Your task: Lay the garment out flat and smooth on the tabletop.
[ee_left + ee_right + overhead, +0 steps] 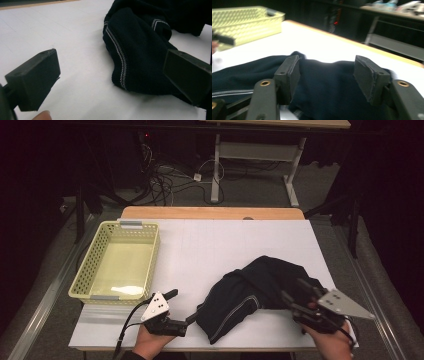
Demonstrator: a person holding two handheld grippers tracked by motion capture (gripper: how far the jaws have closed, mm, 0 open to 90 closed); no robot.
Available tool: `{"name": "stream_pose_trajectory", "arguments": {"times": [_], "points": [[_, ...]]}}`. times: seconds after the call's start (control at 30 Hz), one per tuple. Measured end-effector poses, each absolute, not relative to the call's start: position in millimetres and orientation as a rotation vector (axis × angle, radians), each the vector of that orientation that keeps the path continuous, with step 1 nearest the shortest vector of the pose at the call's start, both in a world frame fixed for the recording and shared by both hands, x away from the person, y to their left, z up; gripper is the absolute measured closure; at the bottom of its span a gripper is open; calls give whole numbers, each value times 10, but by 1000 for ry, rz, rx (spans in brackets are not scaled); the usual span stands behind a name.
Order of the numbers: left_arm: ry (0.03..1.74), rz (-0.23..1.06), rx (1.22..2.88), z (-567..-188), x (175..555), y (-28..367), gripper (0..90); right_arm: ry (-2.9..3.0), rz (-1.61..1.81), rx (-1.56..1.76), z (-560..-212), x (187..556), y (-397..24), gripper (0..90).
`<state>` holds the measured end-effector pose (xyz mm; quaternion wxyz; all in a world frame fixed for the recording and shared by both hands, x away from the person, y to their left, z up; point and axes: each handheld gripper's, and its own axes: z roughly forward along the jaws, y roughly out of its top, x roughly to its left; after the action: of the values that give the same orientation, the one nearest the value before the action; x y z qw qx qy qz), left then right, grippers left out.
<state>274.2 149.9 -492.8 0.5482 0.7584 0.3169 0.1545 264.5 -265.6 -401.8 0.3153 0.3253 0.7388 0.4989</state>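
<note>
A dark navy garment [250,292] with thin pale stripes along its hems lies crumpled on the white table top [215,245], right of centre near the front edge. My right gripper [298,291] hovers over the garment's right end. Its jaws stand apart in the right gripper view, with the cloth [327,85] below and between them, and the pads do not press on it. My left gripper [183,306] lies low on the table just left of the garment, jaws wide open. The striped edge [140,50] lies between the jaws toward the right one, which it may touch.
A pale yellow-green perforated basket [80,280] stands empty at the table's left side, also seen far off in the right gripper view [244,22]. Behind the table are a wooden strip, floor cables and another table's legs.
</note>
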Motion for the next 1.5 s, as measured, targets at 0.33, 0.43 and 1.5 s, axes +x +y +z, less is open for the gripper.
{"name": "stream_pose_trajectory", "arguments": {"times": [0.33,0.43,1.5], "points": [[746,374,1789,-4929,2730,1500,7,2119,1141,933,-4504,3246,-2055,540],[745,372,1789,-4929,2731,1503,7,2137,1112,920,-4589,3288,-2003,769],[744,365,1793,-4929,2738,1502,7,1775,1107,1252,-4371,2455,-3911,617]]}}
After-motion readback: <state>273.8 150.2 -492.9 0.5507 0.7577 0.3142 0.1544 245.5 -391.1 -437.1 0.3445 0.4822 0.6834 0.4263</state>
